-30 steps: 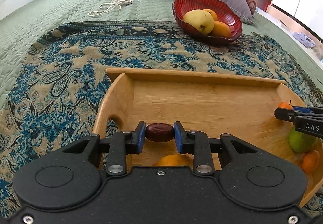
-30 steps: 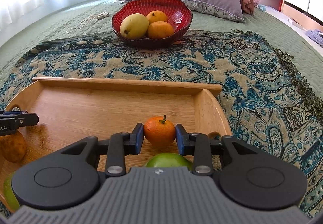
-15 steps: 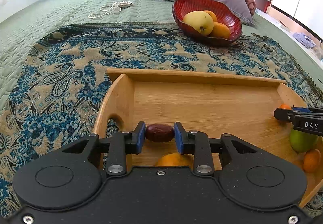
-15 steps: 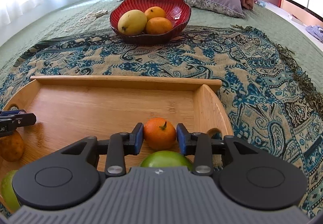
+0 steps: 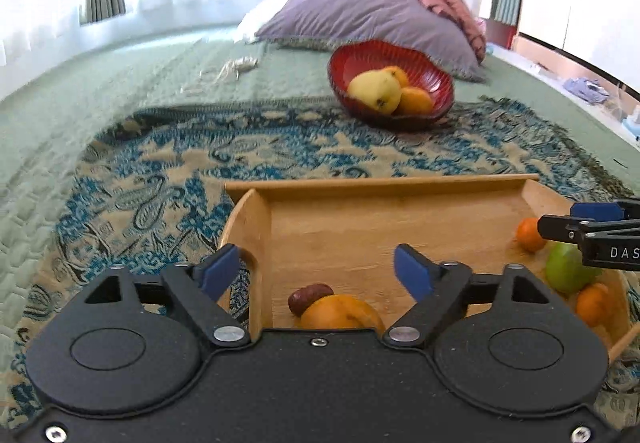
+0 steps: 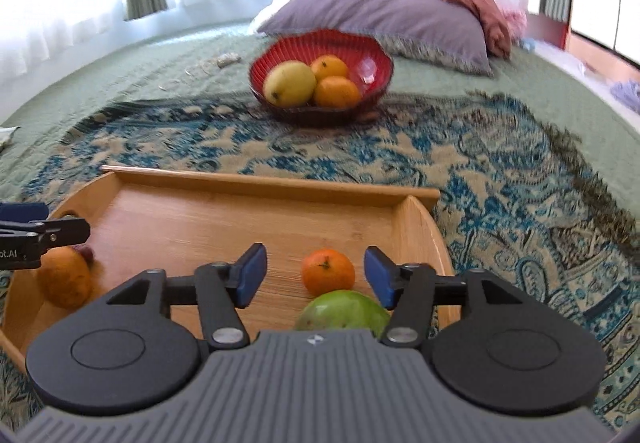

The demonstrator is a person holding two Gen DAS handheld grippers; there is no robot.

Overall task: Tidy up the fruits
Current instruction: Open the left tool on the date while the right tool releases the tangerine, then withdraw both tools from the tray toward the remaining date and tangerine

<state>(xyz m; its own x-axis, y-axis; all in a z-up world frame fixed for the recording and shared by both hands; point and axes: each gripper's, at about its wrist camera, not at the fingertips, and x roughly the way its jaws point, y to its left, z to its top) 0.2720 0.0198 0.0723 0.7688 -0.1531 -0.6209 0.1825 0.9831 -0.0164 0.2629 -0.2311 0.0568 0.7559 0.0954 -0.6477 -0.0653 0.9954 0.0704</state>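
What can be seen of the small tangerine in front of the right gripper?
The tangerine is small, round, bright orange, with a dark green stem nub facing the camera. It sits on the floor of the wooden tray, near its right end wall, between the spread fingers of the right gripper, which do not touch it. Just behind it toward the camera lies a green mango; whether they touch is unclear.

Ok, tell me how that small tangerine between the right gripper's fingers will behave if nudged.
The tangerine looks round, so on the smooth wooden tray it would probably roll. The green fruit right beside it may stop it rolling nearward. Its size suggests it is light.
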